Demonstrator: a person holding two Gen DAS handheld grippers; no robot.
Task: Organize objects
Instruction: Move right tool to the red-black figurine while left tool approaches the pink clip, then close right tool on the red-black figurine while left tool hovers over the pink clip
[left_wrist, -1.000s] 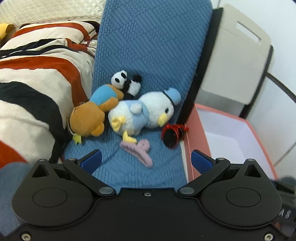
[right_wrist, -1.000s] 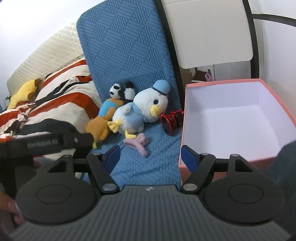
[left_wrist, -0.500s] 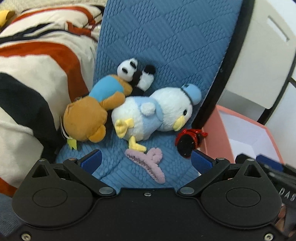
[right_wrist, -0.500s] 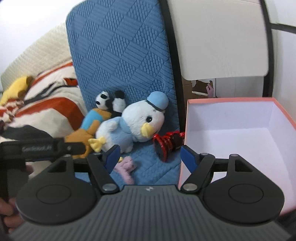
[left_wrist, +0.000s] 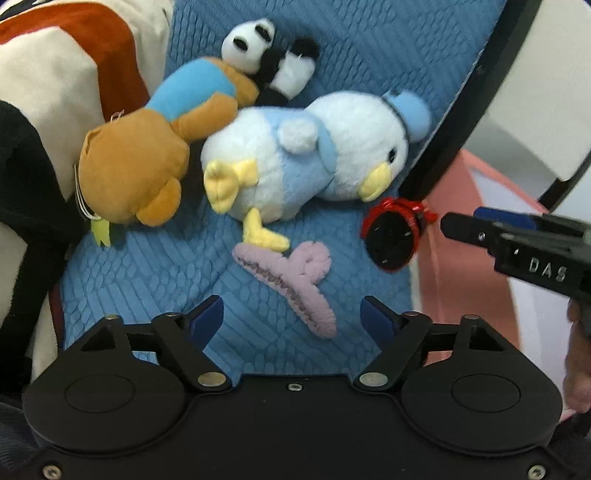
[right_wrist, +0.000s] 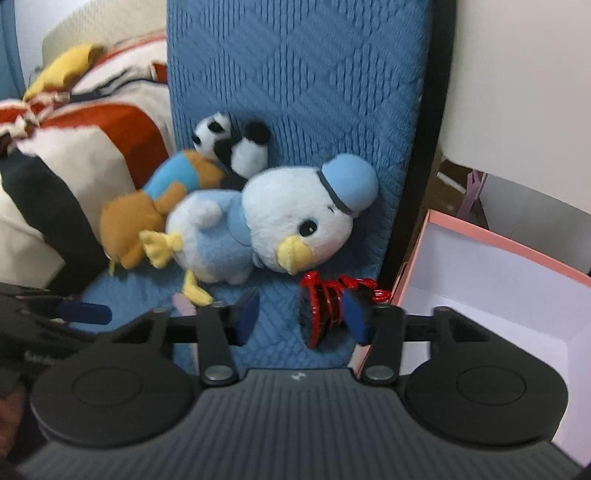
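Much is cut off or blurred: the brown bear lies face down so its face is hidden, the small panda is half tucked behind the bear and the duck, and in the right wrist view the pink hair clip shows only as a sliver behind the near finger. The striped bedding runs off the left edge, and the yellow toy at the upper left of the right wrist view is too blurred to make out. The pink box is cut by the right edge in both views. All the toys lie in the middle of the frame on the blue quilted cushion, with the red and black spring toy just beside the box's wall at lower right of the duck. The left gripper hovers with its jaws wide apart, holding nothing, just below the hair clip. The right gripper is also spread, its right finger in front of the spring toy and the left finger clear of it; whether any pad touches it I cannot tell. Compared with a second ago, both grippers have moved in much closer to the toys, and the right one now reaches in from the right edge of the left wrist view.
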